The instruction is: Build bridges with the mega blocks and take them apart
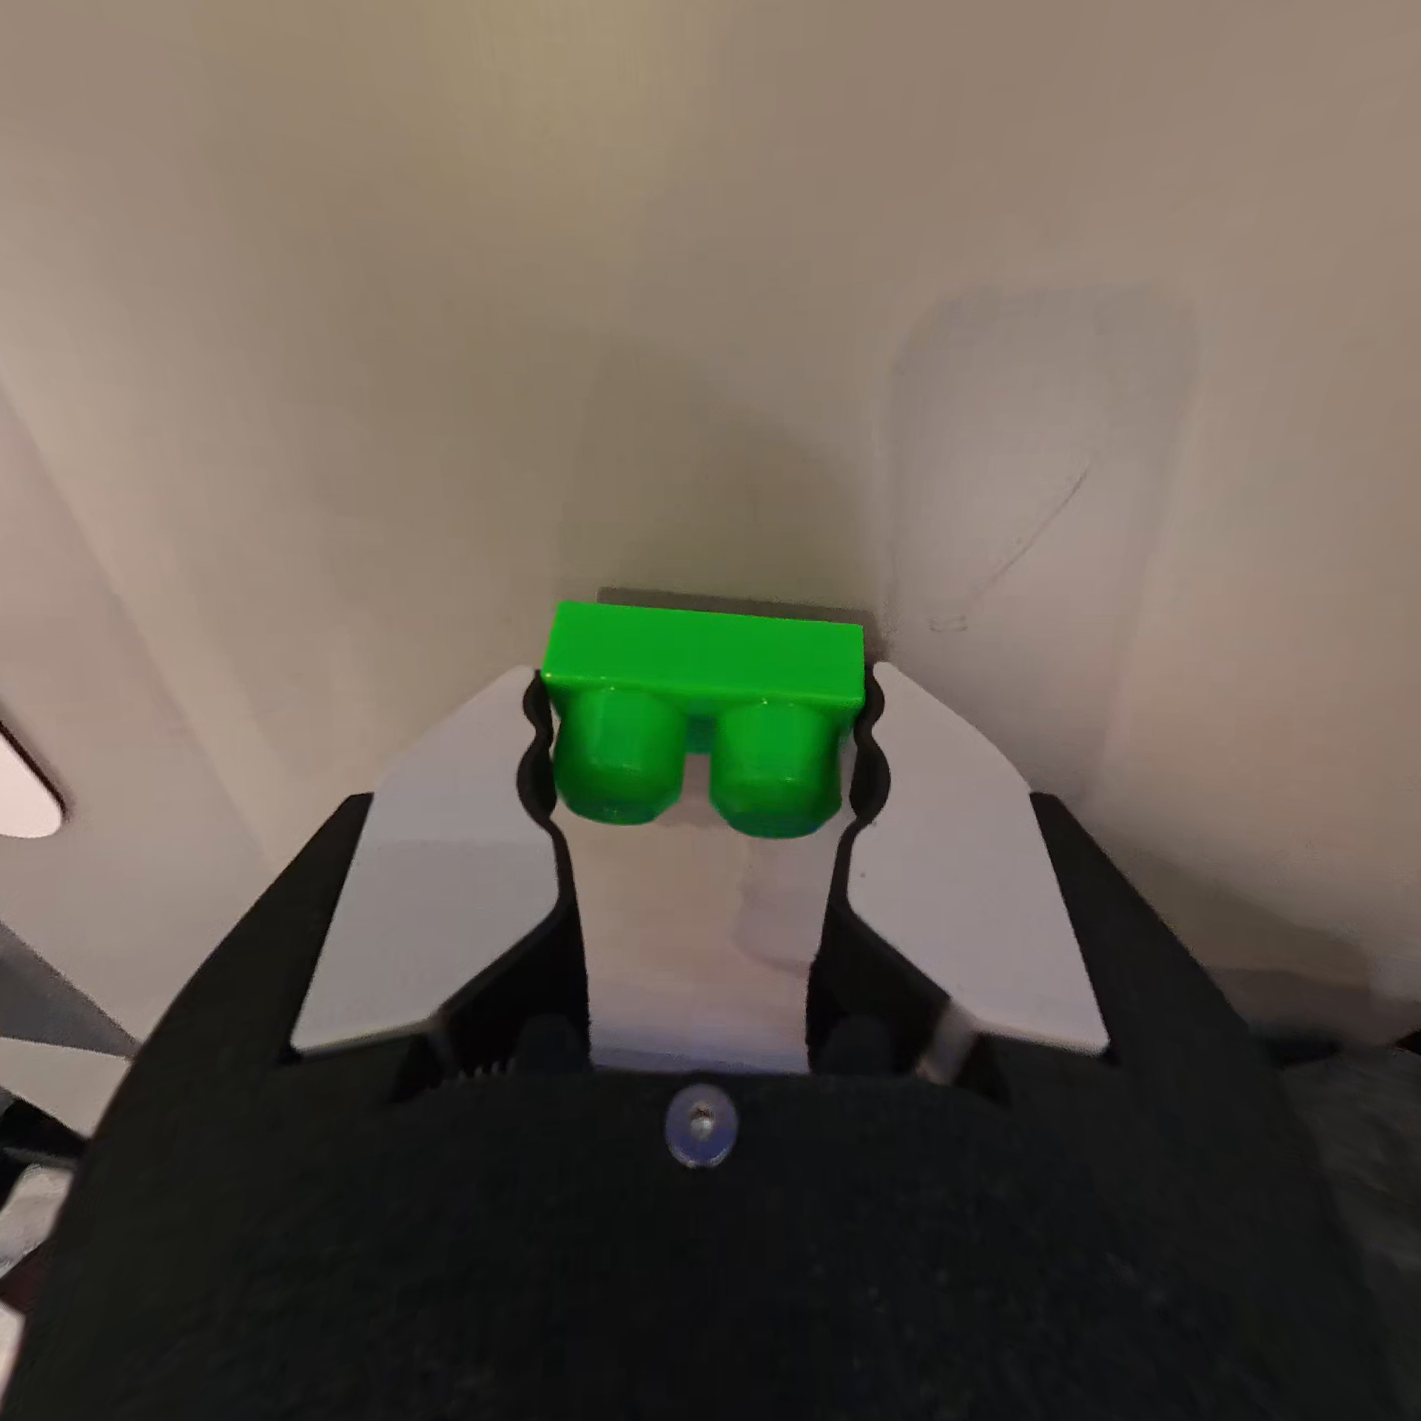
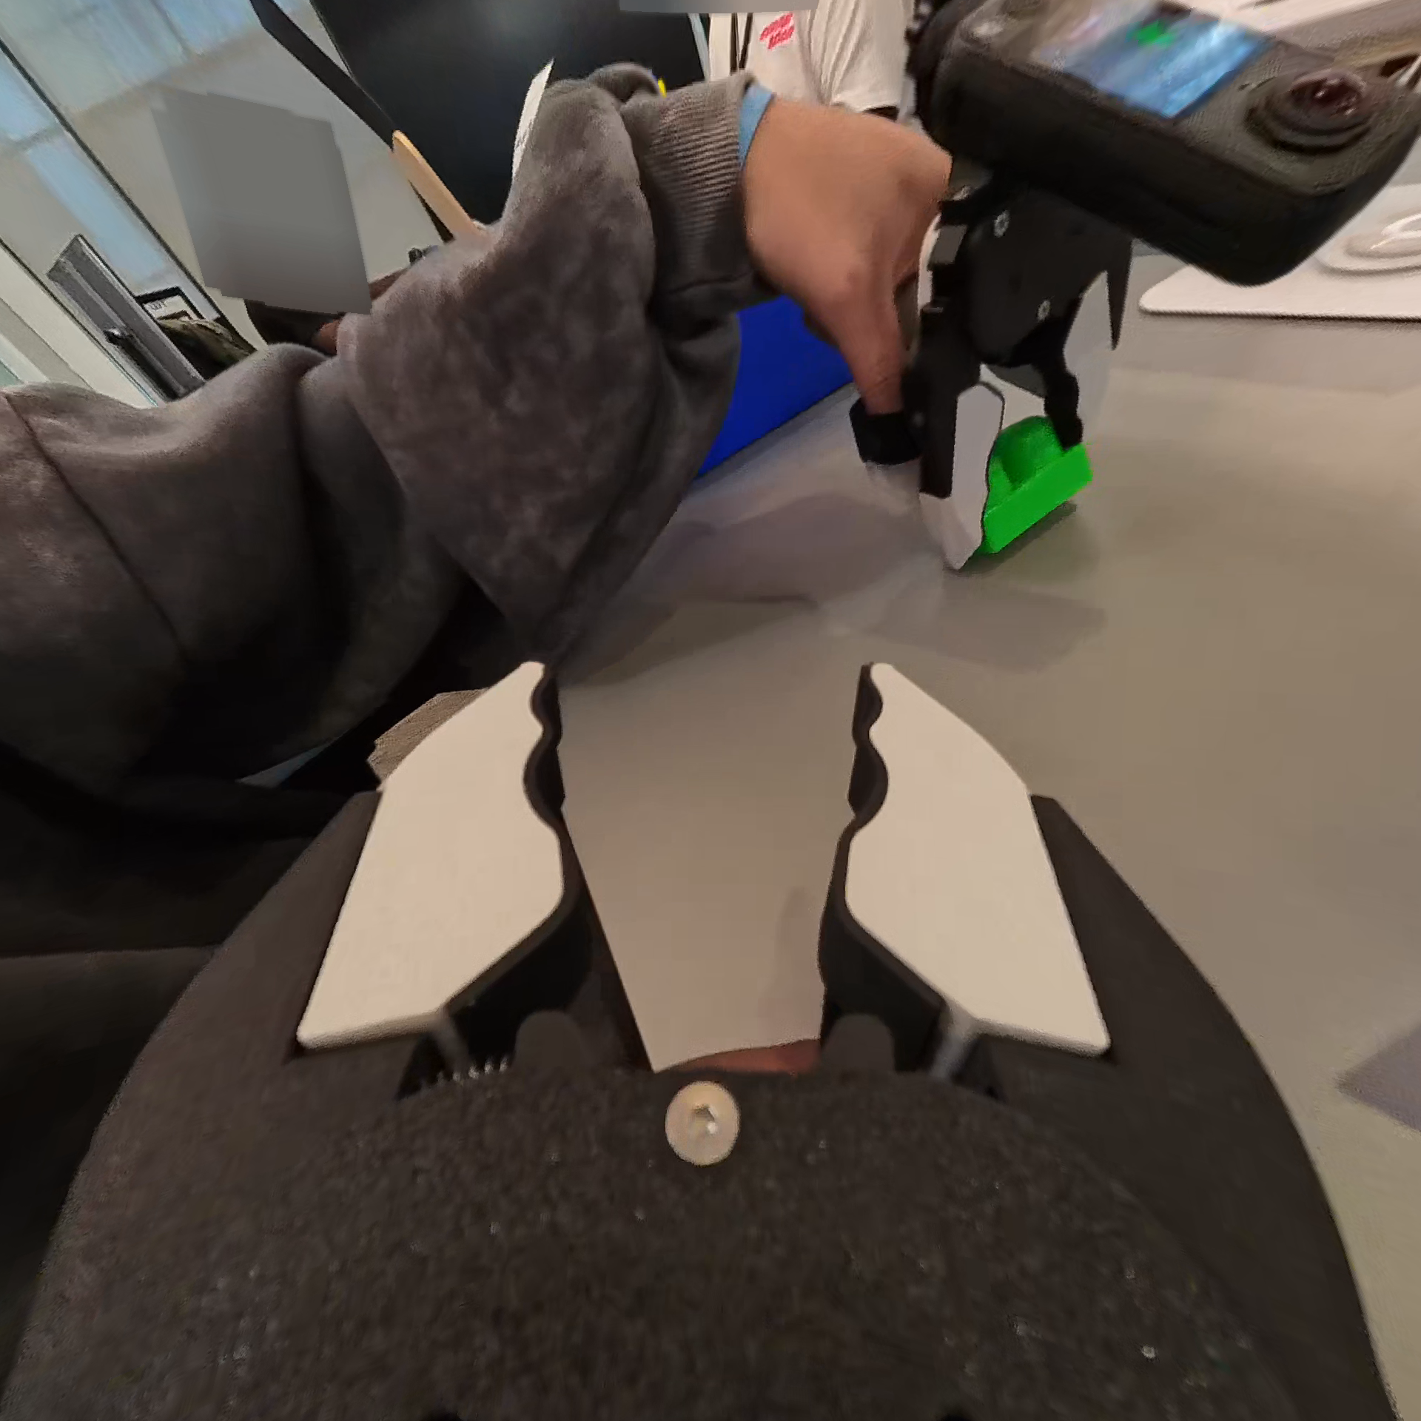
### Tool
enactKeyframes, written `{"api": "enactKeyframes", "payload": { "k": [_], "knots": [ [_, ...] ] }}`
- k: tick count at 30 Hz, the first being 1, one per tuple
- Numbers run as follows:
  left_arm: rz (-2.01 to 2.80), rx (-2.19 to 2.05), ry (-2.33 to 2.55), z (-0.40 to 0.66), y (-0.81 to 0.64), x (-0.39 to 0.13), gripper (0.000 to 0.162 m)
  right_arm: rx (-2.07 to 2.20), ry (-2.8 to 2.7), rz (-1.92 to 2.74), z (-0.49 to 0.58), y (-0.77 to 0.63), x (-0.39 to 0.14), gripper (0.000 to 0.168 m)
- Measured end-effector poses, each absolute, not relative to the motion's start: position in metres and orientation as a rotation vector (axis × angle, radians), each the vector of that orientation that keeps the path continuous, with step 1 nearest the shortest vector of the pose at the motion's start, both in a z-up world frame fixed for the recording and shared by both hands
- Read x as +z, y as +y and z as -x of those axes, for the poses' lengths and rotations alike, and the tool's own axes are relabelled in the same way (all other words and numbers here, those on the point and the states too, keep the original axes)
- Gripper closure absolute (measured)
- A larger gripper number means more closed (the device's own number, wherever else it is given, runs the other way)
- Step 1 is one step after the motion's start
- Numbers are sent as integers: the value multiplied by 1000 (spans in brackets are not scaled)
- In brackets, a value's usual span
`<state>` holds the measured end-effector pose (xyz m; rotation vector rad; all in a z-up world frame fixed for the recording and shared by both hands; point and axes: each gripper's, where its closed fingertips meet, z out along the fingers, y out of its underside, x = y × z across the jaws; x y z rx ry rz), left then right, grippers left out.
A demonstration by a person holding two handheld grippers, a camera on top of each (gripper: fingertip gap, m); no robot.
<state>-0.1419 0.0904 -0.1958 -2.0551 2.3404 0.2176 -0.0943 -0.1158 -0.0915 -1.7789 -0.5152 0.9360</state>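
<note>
**Left tongs clamp green block, right tongs released**

Left wrist view: left gripper (image 1: 703, 738) clenched on a green block (image 1: 701, 703), a two-stud piece. Fingertips (image 1: 538, 738) press its two short ends. Long axis runs across the frame, 9 to 3 o'clock, square to the fingers. Both studs point back at the camera, toward 6 o'clock; flat underside faces away toward the pale table (image 1: 692, 307) beyond. Whether the block touches the surface can't be told from this view.

Right wrist view: right gripper (image 2: 707, 769) released, fingers (image 2: 461, 846) well apart, only bare grey tabletop (image 2: 1153, 692) between them. The left gripper (image 2: 1015, 477) sits at 1 o'clock, held by a hand (image 2: 838, 231) in a grey sleeve (image 2: 461, 384), a black camera (image 2: 1169, 131) mounted on top. The green block (image 2: 1034, 480) is tilted there, lower edge at or just above the tabletop, studs facing up into the tool. A blue thing (image 2: 769, 369) lies behind the hand at 12 o'clock. A white tray (image 2: 1269, 292) sits at 2 o'clock, well apart from the block
</note>
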Motion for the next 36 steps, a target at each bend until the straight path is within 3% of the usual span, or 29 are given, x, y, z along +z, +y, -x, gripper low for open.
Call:
{"api": "enactKeyframes", "payload": {
  "k": [8,13,17,20,23,27,36],
  "knots": [
    [2018,191,2379,133,85,-196,87,905,-550,1802,94,-114,-98,96],
    [1990,50,2294,127,80,-184,77,915,-549,1823,93,-111,-104,96],
    [1943,-289,1973,123,66,-144,80,889,-534,1835,89,-109,-107,96],
    [1970,-553,1395,139,62,-114,88,806,-543,1843,84,-107,-110,96],
    [2040,-844,967,176,26,-122,90,712,-562,1847,81,-104,-113,92],
    [2120,-781,777,222,1,-157,91,603,-606,1832,84,-98,-120,84],
    [2060,-742,841,234,-16,-151,89,396,-977,2040,101,-27,-121,75]
  ]
}}
